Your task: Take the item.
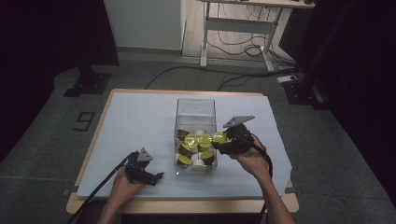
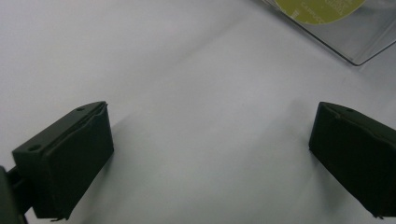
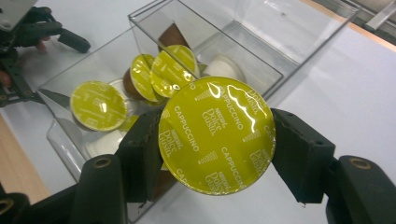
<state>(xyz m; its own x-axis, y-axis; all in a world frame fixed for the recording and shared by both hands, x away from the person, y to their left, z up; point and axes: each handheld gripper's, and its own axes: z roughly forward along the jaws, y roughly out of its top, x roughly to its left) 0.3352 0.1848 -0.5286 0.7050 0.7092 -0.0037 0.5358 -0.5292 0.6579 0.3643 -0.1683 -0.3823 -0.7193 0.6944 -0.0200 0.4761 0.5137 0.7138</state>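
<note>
My right gripper (image 1: 221, 140) is shut on a capsule (image 1: 219, 137) with a yellow-green foil lid, at the right wall of the clear plastic box (image 1: 195, 101). In the right gripper view its jaws (image 3: 217, 154) press both sides of that capsule (image 3: 217, 133), whose lid reads "Cappuccino". Several more capsules (image 1: 196, 148) lie inside the box (image 3: 261, 32), some lid up, some white or brown. My left gripper (image 1: 158, 177) rests low on the white table cover, left of the box and near the front edge. It stands open (image 2: 210, 154) with only bare table between its fingers.
A white cover (image 1: 135, 126) lies over the wooden table (image 1: 93, 140). The box corner (image 2: 357, 53) with one lid behind it sits at the upper right of the left gripper view. A desk frame (image 1: 233, 28) and cables stand on the floor beyond.
</note>
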